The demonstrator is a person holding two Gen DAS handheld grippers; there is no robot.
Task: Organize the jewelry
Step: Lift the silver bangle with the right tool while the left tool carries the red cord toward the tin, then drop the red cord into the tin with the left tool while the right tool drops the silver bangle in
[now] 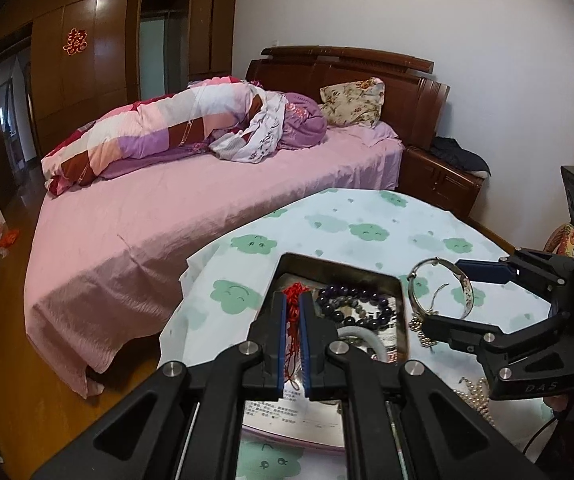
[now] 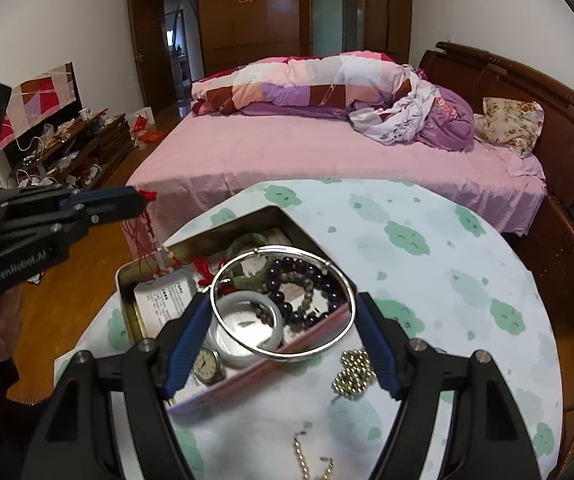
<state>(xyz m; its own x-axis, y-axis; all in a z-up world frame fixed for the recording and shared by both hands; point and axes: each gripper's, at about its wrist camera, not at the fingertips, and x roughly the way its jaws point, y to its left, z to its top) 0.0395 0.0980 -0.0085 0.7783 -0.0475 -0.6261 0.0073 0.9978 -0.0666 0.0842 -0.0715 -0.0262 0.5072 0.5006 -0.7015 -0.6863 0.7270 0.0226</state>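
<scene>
The right claw point(image 2: 283, 336) grips a silver bangle point(image 2: 283, 308) across its width, held over the near rim of the open tin point(image 2: 127, 316) on the desk point(image 2: 427, 280). Beyond, the left claw point(image 1: 294, 312) pinches a red cord point(image 1: 296, 292), seemingly above the tin's far corner.

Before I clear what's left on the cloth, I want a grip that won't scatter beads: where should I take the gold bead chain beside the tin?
Pinch the gold bead chain across the middle of its bunched heap, from straight above. It lies flat and slack on the tablecloth, offering no rim or edge, just outside the tin.
</scene>
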